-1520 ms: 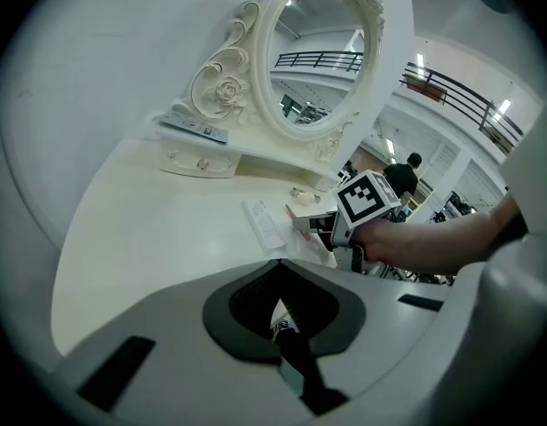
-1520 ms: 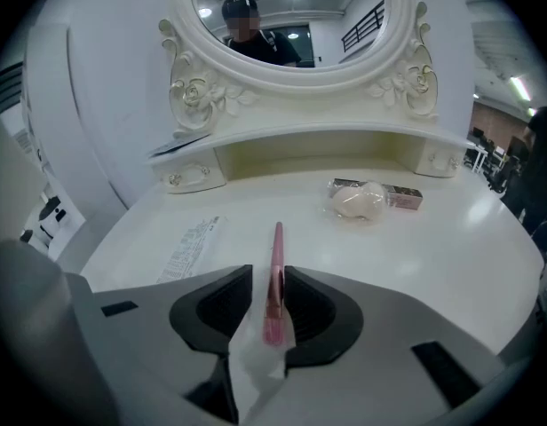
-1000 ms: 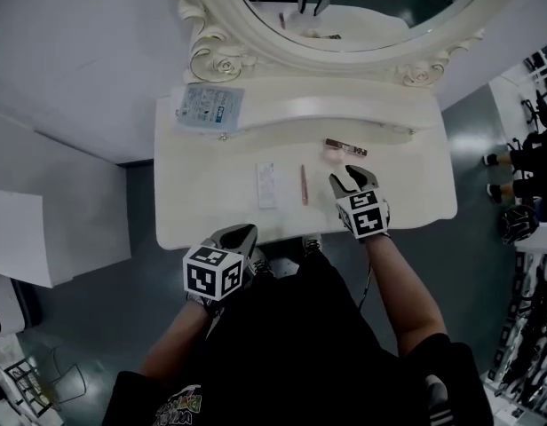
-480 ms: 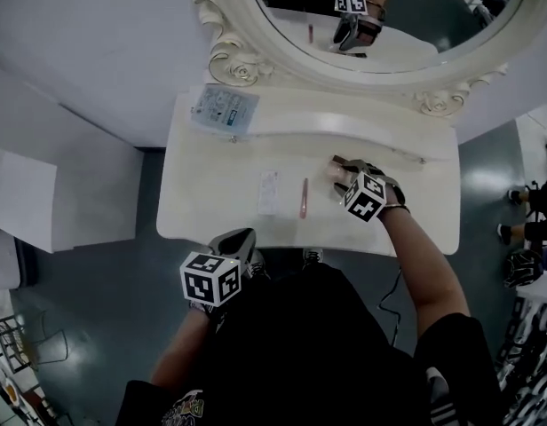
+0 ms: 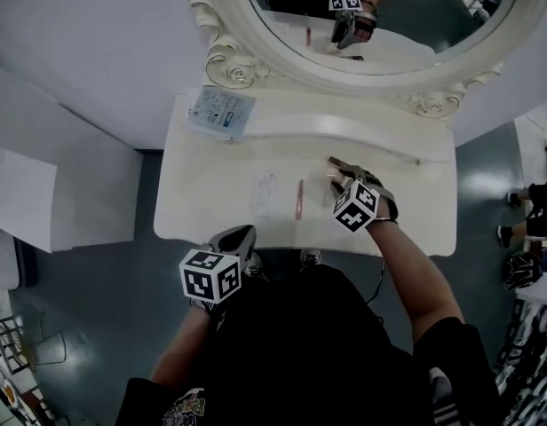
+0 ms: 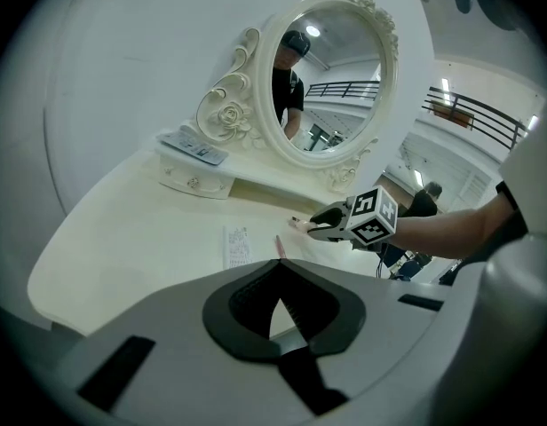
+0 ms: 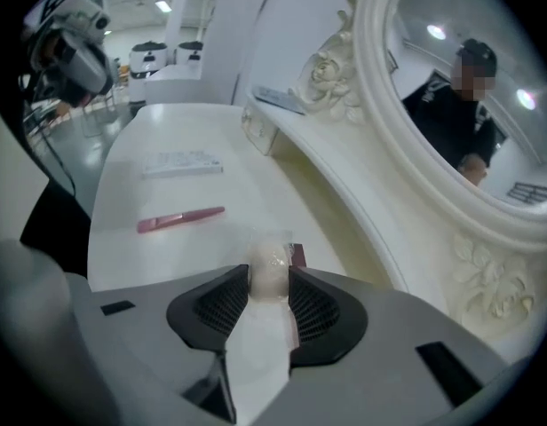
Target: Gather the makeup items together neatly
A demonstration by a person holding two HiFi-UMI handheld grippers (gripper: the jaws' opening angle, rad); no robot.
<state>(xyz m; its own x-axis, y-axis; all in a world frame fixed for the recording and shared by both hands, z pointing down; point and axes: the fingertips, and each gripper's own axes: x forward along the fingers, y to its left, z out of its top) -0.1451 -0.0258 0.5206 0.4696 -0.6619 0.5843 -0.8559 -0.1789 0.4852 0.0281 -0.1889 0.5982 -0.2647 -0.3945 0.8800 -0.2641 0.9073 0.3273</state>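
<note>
A pale egg-shaped makeup sponge (image 7: 271, 269) in clear wrap sits between my right gripper's (image 5: 344, 177) pads, which are closing and press on both its sides. A dark red tube (image 5: 337, 163) lies right behind it. To the left on the white vanity top (image 5: 202, 211) lie a pink pencil (image 5: 298, 199) and a white sachet (image 5: 265, 193). My left gripper (image 5: 238, 238) hangs shut and empty at the table's front edge, apart from every item. In the left gripper view my right gripper (image 6: 313, 230) shows beyond the pink pencil (image 6: 280, 245).
A blue-and-white packet (image 5: 220, 110) lies on the raised shelf at the back left. An ornate oval mirror (image 5: 256, 38) stands behind the shelf. The table's front edge runs just ahead of my body.
My right gripper has gone forward to the sponge beside the dark tube and its jaws now stand around it. The left gripper has stayed at the front edge.
</note>
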